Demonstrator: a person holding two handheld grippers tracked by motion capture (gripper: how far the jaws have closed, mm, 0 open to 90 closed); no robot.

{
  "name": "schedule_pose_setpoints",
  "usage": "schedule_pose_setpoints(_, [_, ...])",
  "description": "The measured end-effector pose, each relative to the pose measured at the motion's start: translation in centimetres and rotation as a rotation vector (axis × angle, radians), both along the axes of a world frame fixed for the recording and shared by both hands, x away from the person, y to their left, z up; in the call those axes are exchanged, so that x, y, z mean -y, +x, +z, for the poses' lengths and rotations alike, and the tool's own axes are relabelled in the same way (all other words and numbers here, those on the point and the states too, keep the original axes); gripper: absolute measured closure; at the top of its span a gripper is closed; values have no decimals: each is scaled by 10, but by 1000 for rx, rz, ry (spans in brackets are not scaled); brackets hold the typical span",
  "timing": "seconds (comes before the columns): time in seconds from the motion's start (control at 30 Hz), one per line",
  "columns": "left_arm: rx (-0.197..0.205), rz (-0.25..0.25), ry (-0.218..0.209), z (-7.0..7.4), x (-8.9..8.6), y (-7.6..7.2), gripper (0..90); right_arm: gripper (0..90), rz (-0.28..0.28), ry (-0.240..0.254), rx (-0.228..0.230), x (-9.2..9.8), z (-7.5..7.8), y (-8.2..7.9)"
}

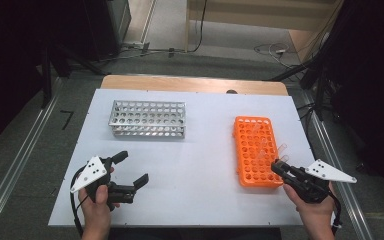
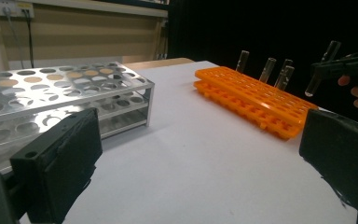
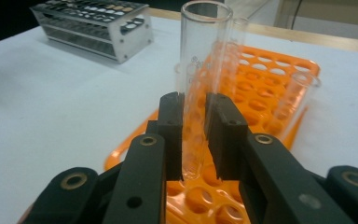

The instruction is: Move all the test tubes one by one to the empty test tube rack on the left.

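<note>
Clear glass forms the test tube (image 3: 200, 88) that your right gripper (image 3: 195, 135) grasps: a straight, empty cylinder with an open rim at the top and a rounded bottom. Its jaws are clenched on the tube's lower half, and the tube stands nearly upright between them, lifted above the orange rack (image 1: 254, 150) near the counter's right edge. That rack is a flat plastic grid of round holes, and a few more glass tubes (image 2: 266, 70) stand tilted in it.

Your right gripper view shows the contact itself: both black pads press the glass wall, with the tube's bottom hanging free over the rack's holes. The left gripper view shows the same tube from the side, its rounded tip clear of the rack. The high view shows a metal rack (image 1: 148, 118) toward the counter's far left.

Your right hand (image 1: 314, 210) holds its gripper level at the near right corner. Your left gripper (image 1: 130, 170) rests low near the near left corner, jaws released and spread wide, grasping nothing.
</note>
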State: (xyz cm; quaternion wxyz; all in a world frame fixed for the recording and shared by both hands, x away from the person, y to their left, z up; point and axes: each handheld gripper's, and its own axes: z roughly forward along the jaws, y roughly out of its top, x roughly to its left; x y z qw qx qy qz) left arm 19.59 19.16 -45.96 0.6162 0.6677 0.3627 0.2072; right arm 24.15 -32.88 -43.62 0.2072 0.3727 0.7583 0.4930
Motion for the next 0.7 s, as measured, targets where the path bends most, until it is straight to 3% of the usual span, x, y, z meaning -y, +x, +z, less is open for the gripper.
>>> schedule_pose_setpoints(0.17, [-9,-1,1,5,9,-2,0,741,68,-5,7,-20,5,-8])
schedule_pose_setpoints(0.6, [-47,-66,21,12,47,-5,3,741,211,9,-19,-71,3,-19])
schedule_pose_setpoints(0.7, [-52,-64,20,14,57,-6,44,741,240,3,-26,-82,1,-20])
